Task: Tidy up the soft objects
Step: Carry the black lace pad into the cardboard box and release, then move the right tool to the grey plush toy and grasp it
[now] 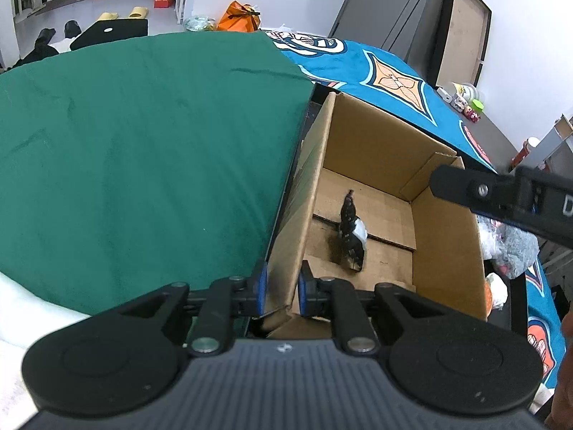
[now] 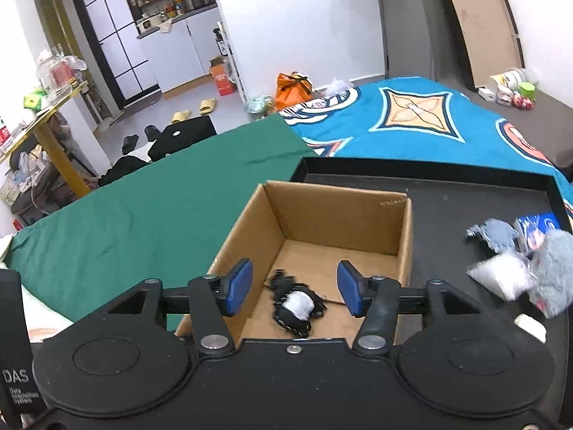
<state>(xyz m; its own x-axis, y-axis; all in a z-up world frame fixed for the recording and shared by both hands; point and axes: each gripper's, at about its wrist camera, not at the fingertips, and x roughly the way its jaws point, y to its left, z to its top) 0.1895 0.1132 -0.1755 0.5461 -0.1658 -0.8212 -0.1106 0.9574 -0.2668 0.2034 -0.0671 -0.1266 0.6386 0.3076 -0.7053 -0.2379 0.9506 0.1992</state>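
Observation:
An open cardboard box (image 1: 447,243) (image 2: 390,222) stands in a black tray (image 2: 465,200). A small black and white soft toy (image 1: 352,236) (image 2: 297,306) lies on the box floor. My left gripper (image 1: 281,292) is shut on the box's near left wall. My right gripper (image 2: 293,290) is open and empty above the box, over the toy; its arm shows in the left wrist view (image 1: 501,197). Grey plush toys (image 2: 551,272) (image 1: 515,247) and a clear plastic bag (image 2: 501,277) lie in the tray right of the box.
A green cloth (image 1: 143,143) (image 2: 125,222) covers the bed left of the box; a blue patterned blanket (image 2: 429,122) (image 1: 376,71) lies behind. A blue packet (image 2: 537,227) sits at the tray's right. The floor beyond holds slippers, an orange bag (image 2: 292,87) and shelves.

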